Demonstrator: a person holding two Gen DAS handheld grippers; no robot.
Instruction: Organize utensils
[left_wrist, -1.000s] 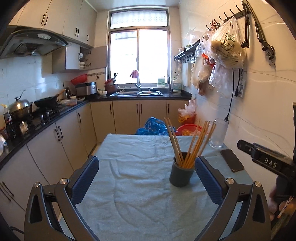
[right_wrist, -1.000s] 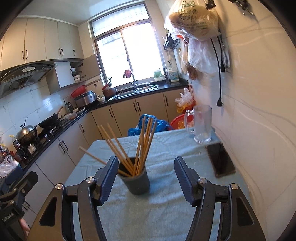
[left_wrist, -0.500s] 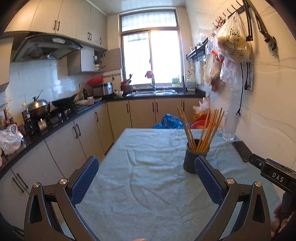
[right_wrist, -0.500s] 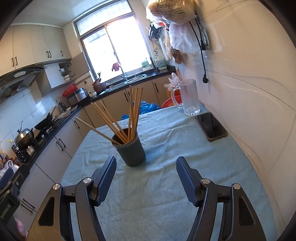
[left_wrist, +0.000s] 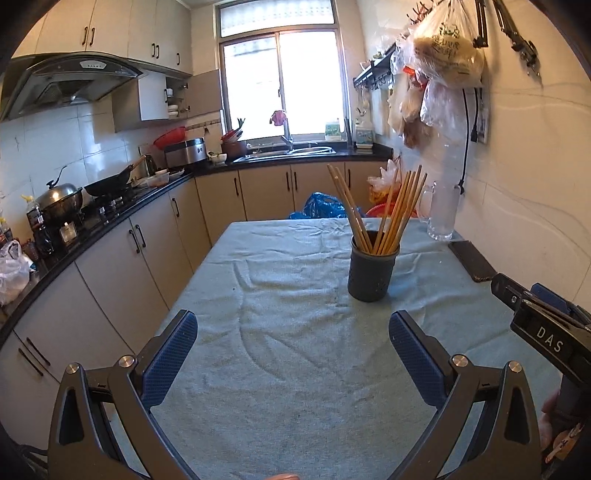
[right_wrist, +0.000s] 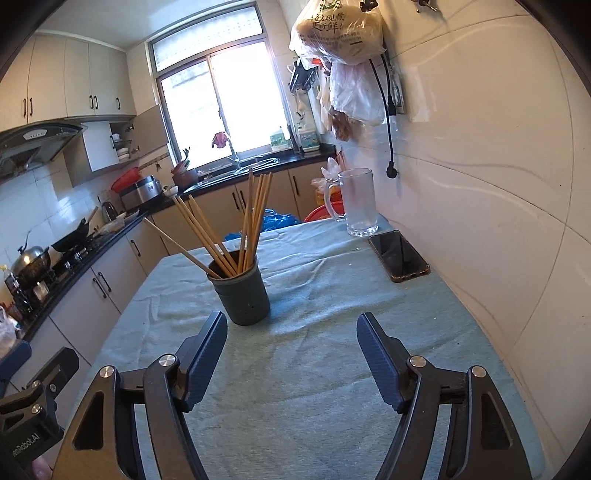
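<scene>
A dark grey holder (left_wrist: 372, 272) (right_wrist: 242, 294) stands upright on the blue-green tablecloth (left_wrist: 295, 332) (right_wrist: 314, 387). Several wooden chopsticks (left_wrist: 391, 210) (right_wrist: 251, 221) lean fanned out of it. My left gripper (left_wrist: 293, 347) is open above the cloth, nearer than the holder and to its left, nothing between its blue pads. My right gripper (right_wrist: 291, 354) is open with its jaws still widening and nothing between them; the holder sits just beyond its left fingertip. The right tool's body (left_wrist: 546, 332) shows at the right edge of the left wrist view.
A glass mug (right_wrist: 356, 203) and a dark phone (right_wrist: 399, 256) lie at the table's far right by the tiled wall. Kitchen cabinets and a counter with a wok and a pot (left_wrist: 61, 199) run along the left. Plastic bags (left_wrist: 443, 55) hang on the wall above.
Both grippers have drawn back from the holder and sunk toward the cloth; the holder now lies beyond both sets of fingers. The right jaws have spread wider.
</scene>
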